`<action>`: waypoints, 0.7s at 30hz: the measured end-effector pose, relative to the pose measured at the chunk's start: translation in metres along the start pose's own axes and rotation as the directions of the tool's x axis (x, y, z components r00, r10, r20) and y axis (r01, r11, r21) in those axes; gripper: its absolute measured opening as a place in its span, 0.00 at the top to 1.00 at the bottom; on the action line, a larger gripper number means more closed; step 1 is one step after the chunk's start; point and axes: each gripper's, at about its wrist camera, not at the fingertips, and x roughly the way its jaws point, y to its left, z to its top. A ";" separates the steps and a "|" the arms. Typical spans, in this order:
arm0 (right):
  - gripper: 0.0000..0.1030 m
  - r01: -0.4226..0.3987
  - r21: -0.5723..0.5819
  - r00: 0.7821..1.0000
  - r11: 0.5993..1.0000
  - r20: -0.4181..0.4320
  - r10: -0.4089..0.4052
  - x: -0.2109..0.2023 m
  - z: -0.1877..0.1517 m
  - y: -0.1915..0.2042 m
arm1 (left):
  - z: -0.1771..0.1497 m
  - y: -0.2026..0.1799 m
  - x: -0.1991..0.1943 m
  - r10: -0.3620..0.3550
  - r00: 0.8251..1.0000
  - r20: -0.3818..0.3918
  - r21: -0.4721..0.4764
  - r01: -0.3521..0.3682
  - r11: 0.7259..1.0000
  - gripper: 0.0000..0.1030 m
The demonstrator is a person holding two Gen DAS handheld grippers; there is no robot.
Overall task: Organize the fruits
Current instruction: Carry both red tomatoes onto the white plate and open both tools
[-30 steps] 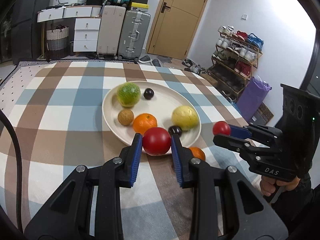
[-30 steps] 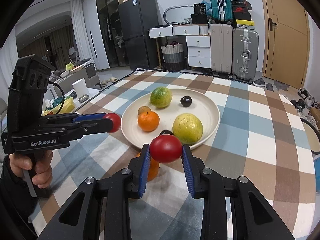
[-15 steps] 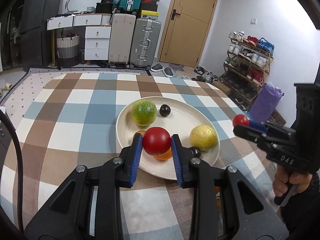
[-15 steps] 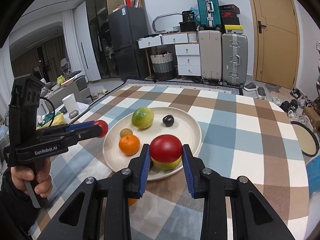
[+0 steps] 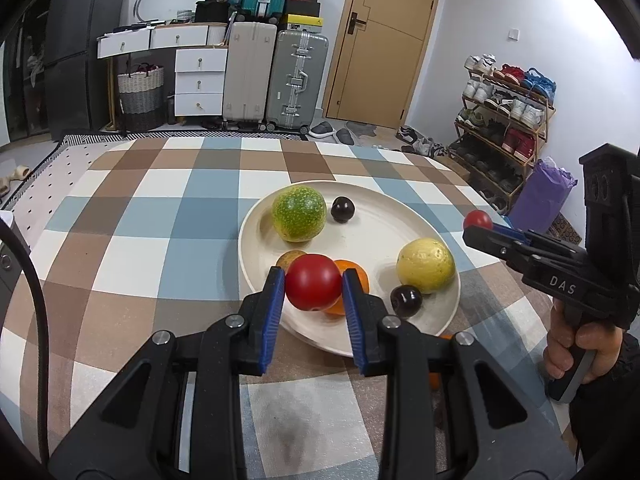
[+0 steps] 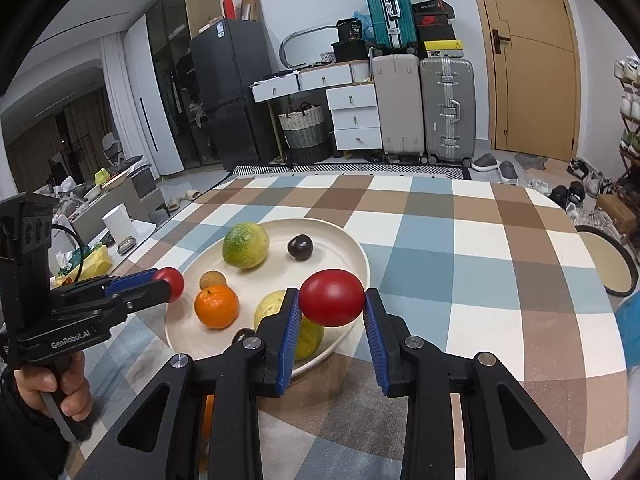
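A cream plate [image 5: 376, 236] on the checked tablecloth holds a green citrus [image 5: 299, 213], two dark plums [image 5: 343, 209], an orange [image 5: 356, 274], a small brown fruit [image 5: 290, 259] and a yellow lemon [image 5: 426, 266]. My left gripper [image 5: 313, 288] is shut on a red tomato [image 5: 313, 287], held above the plate's near left rim. My right gripper [image 6: 331, 298] is shut on another red tomato [image 6: 331, 297], held above the plate's [image 6: 352, 252] near right rim. Each gripper shows in the other's view, still holding its tomato [image 5: 477, 220] [image 6: 171, 282].
Another orange [image 6: 208, 416] lies on the cloth near the plate's front edge, mostly hidden by my right gripper. Suitcases [image 5: 276, 76], drawers and a shoe rack [image 5: 504, 120] stand beyond the table. A round stool [image 6: 608, 260] is at the table's right.
Both grippers have lifted and pulled back with their tomatoes, so the plate now sits lower and farther in both views. The fruits on the plate have not moved.
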 end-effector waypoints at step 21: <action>0.69 -0.040 0.100 0.998 0.994 -0.035 0.043 0.023 0.002 -0.009 | -0.003 0.002 0.007 0.022 1.000 -0.002 0.003 -0.022 1.000 0.74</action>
